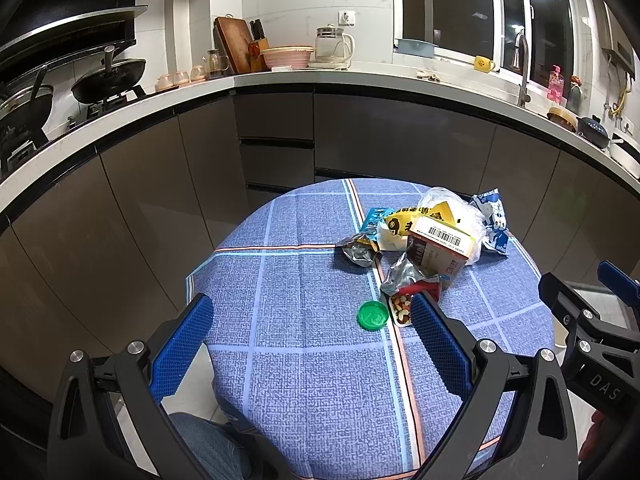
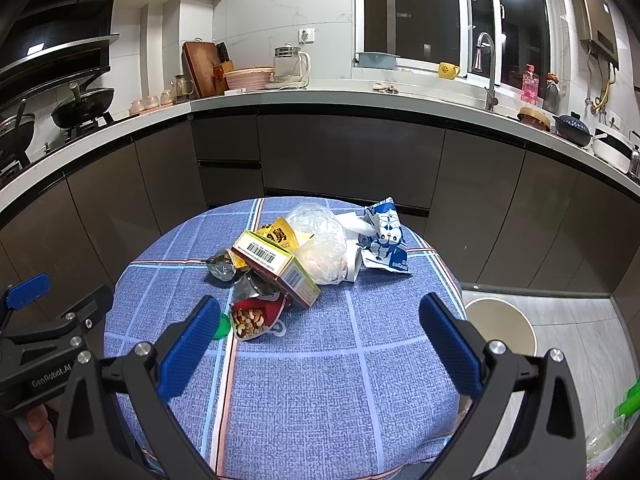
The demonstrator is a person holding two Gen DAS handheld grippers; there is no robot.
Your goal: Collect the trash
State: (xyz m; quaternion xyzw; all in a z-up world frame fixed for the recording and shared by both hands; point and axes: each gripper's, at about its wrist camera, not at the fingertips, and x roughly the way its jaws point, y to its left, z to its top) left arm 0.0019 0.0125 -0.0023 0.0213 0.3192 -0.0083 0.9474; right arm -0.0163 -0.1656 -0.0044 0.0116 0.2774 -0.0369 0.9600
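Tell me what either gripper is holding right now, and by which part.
Nothing. The left gripper and right gripper are both open above the tablecloth.

Near tabletop point(image 2: 320, 380) bare, far half cluttered.
You get open cloth up front; green lid point(image 1: 373, 316) and nut pack point(image 2: 250, 322) front the wrapper pile point(image 2: 304, 248).

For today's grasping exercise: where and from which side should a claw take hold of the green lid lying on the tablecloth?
Grip the green lid across its rim, coming straight down from above. It lies flat on the tablecloth, so its sides are too low for a level approach. Set the fingers near and far, since the nut packet crowds its right side. The open left claw is nearest.
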